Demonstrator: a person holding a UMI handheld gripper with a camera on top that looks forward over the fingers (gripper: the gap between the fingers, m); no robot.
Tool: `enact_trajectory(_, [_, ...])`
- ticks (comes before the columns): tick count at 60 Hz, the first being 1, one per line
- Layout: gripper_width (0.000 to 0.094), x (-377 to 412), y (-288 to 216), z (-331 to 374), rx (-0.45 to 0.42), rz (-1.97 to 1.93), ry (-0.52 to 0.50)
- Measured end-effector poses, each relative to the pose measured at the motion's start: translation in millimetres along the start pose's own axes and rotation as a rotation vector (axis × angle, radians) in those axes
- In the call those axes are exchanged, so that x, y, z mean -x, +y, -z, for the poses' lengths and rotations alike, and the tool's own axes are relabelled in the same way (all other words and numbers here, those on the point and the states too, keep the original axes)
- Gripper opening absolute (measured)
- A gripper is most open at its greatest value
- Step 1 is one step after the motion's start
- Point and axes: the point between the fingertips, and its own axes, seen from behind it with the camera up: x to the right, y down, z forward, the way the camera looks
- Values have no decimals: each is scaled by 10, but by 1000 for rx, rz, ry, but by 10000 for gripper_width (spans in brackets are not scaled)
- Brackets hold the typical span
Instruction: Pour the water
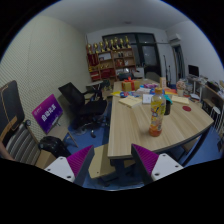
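A clear bottle [156, 115] with yellowish liquid and an orange cap stands on the near part of a long wooden table [135, 130]. A smaller dark container with a red top [167, 105] stands just behind it. My gripper [112, 166] is open and empty. Its purple pads [80, 160] show well apart, short of the table's near end and left of the bottle. Nothing is between the fingers.
Boxes, papers and small items [140, 92] crowd the table's far half. Black office chairs [85, 105] stand to the left of the table, and a purple sign [47, 112] further left. A wooden bench [101, 160] sits by the table's near corner. Shelves [108, 58] line the back wall.
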Motion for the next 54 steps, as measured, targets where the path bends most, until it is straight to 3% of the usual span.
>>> enact_trajectory(14, [831,-32,83,22,-7,-9,100])
enact_trajectory(24, [822,-464,-118,-55,-72,-3,167])
enact_trajectory(39, [827,-1555,-699,-758,-181,56,240])
enact_trajectory(54, [828,-2069,-965,-1742,-252,58,218])
